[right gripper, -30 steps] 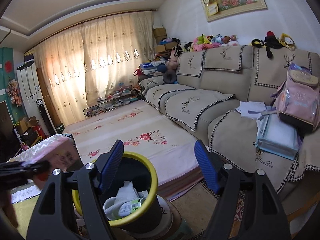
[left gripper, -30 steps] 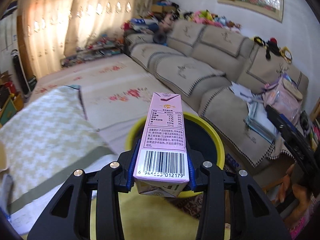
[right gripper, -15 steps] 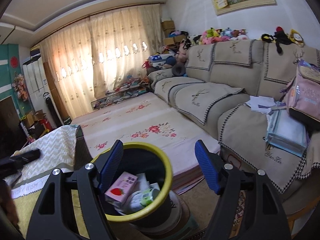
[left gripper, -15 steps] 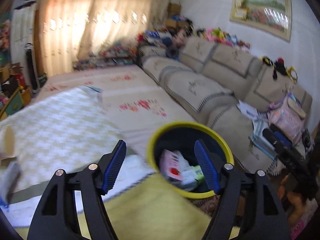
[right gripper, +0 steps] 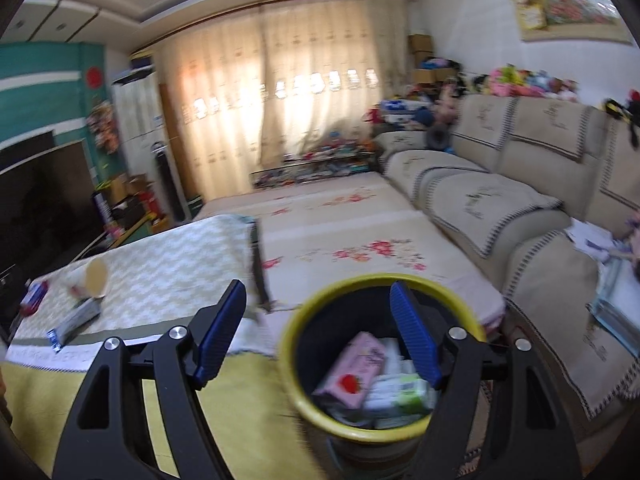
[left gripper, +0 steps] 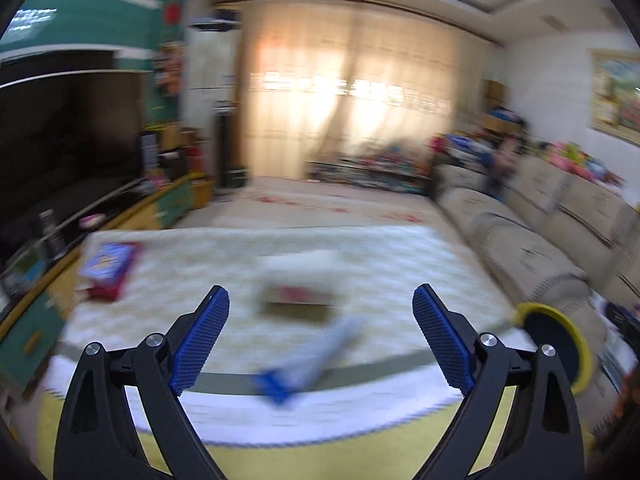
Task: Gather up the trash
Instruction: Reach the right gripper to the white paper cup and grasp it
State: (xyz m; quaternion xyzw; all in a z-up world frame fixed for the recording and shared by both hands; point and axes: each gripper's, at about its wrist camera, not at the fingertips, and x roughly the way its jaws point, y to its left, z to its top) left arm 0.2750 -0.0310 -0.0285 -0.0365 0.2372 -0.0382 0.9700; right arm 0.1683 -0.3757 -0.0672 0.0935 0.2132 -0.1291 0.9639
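My left gripper (left gripper: 322, 298) hangs over the cloth-covered table (left gripper: 400, 264), its jaws opening wide with nothing held between them. Blurred trash lies ahead of it: a grey-and-blue tube (left gripper: 312, 362), a tipped paper cup (left gripper: 300, 278) and a blue-and-red packet (left gripper: 108, 268). The yellow-rimmed bin (left gripper: 556, 344) sits at the far right. My right gripper (right gripper: 318, 292) stands open and empty above that bin (right gripper: 296, 376). A pink strawberry carton (right gripper: 352, 368) and a green-and-white pack (right gripper: 404, 396) lie inside. The cup (right gripper: 96, 276) and tube (right gripper: 76, 324) show at the left.
A long beige sofa (right gripper: 500, 184) runs along the right wall, with papers on its near seat. A floral mat (right gripper: 340, 236) covers the floor beyond the table. A dark TV and low cabinet (left gripper: 80, 168) line the left wall. Curtains (left gripper: 340, 100) close off the far end.
The left gripper let go of the pink carton, which now lies in the bin, opened wide and swung left to face the table. The right gripper also shifted left, still open.
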